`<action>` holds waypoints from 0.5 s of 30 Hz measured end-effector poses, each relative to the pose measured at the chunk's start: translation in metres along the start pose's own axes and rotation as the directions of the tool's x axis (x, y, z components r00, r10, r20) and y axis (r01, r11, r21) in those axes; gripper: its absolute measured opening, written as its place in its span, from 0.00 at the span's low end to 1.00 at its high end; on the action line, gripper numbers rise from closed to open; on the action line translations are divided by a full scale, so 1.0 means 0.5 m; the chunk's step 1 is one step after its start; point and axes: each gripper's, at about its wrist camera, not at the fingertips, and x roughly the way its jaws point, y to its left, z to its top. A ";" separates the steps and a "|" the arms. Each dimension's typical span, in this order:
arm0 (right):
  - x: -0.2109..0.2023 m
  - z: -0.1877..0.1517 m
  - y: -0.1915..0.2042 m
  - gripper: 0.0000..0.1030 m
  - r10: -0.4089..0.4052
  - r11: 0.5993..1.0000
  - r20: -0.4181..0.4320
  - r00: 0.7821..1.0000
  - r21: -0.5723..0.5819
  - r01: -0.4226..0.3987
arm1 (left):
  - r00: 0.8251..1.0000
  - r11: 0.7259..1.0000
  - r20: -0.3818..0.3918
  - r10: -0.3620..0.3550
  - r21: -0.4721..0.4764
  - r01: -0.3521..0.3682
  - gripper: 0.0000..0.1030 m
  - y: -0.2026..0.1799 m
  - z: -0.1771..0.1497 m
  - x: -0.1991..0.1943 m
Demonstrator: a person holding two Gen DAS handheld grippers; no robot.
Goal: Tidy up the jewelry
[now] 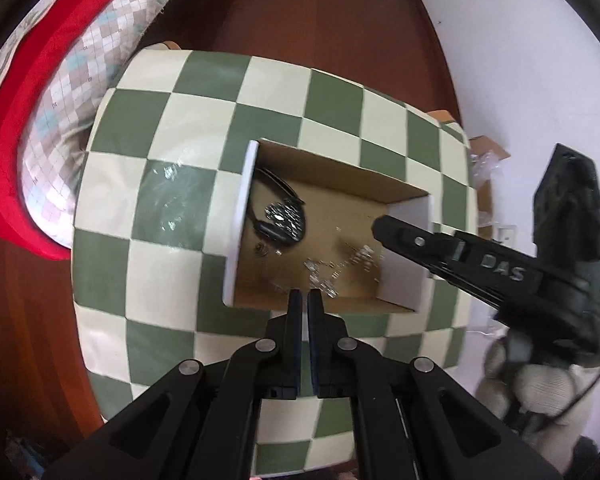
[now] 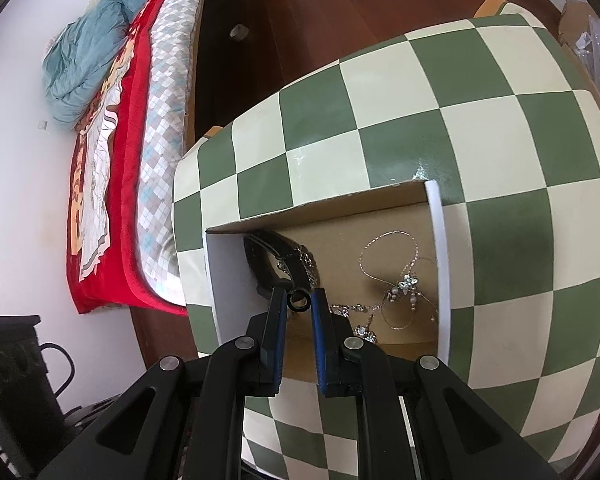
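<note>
The jaws of the right gripper (image 2: 299, 300) were clenched on a small black ring (image 2: 299, 300), pinched edge-on between the blue pads just above the floor of the cardboard box (image 2: 435, 240). The jaws of the left gripper (image 1: 305, 298) were closed with nothing seen between them, their tips over the box's near edge.

So thin a hold on a round, hard ring looked likely to slip or flick out if the pads eased unevenly. The ring also hung close to the black watch (image 2: 274, 258) and its chain, so a careless lowering could snag them. The left tips, hovering near the silver earrings (image 1: 323, 278), might scatter them if they dipped further.

The jewelry lay loose in the box: the dark watch with a glittering face at one side, a fine silver necklace (image 2: 392, 264) looped and tangled with a pearl pendant, and sparkling earrings nearby. The box stood on a green-and-cream checkered table (image 2: 500, 100).
</note>
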 end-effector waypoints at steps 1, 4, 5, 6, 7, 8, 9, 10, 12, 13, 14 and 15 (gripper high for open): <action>0.004 0.003 -0.002 0.13 0.011 1.000 -0.008 1.000 0.016 -0.011 | 1.000 1.000 0.006 0.023 -0.002 -0.023 0.05 0.002 0.003 0.003; 0.002 0.010 -0.011 0.15 0.028 0.998 -0.001 1.000 0.058 -0.028 | 0.993 0.994 0.048 0.107 0.001 -0.107 0.16 0.006 0.014 0.001; -0.003 0.011 -0.011 0.24 0.018 0.998 0.011 1.000 0.061 -0.019 | 0.987 0.989 0.065 0.145 0.010 -0.146 0.25 0.006 0.015 -0.002; -0.009 0.012 -0.010 0.41 0.011 0.998 0.023 1.000 0.061 -0.013 | 0.978 0.981 0.087 0.189 0.023 -0.192 0.45 0.004 0.018 -0.007; -0.016 0.011 -0.010 0.47 0.013 0.998 0.034 0.999 0.062 -0.015 | 0.974 0.978 0.104 0.203 0.026 -0.206 0.60 0.004 0.020 -0.011; -0.025 0.010 -0.010 0.54 0.010 0.998 0.044 0.999 0.065 -0.013 | 0.970 0.977 0.127 0.209 0.022 -0.213 0.64 0.007 0.020 -0.018; -0.030 0.010 -0.010 0.57 -0.002 0.998 0.050 0.999 0.065 -0.001 | 0.967 0.975 0.137 0.217 0.020 -0.222 0.66 0.010 0.020 -0.023; -0.043 0.008 -0.005 0.58 -0.043 0.998 0.070 0.997 0.049 0.040 | 0.961 0.971 0.149 0.234 0.021 -0.240 0.69 0.012 0.020 -0.027; -0.060 0.003 0.003 0.71 -0.108 0.994 0.096 0.989 0.021 0.107 | 0.949 0.963 0.173 0.262 0.017 -0.269 0.81 0.015 0.019 -0.035; -0.070 -0.001 0.008 0.76 -0.159 0.987 0.109 0.981 0.008 0.159 | 0.943 0.959 0.183 0.276 0.019 -0.284 0.92 0.017 0.017 -0.039; -0.081 -0.008 0.015 0.86 -0.224 0.974 0.127 0.966 -0.010 0.227 | 0.937 0.953 0.192 0.292 0.020 -0.301 0.94 0.018 0.015 -0.042; -0.089 -0.013 0.017 0.91 -0.272 0.960 0.139 0.952 -0.027 0.279 | 0.931 0.948 0.198 0.307 0.020 -0.317 0.95 0.019 0.015 -0.044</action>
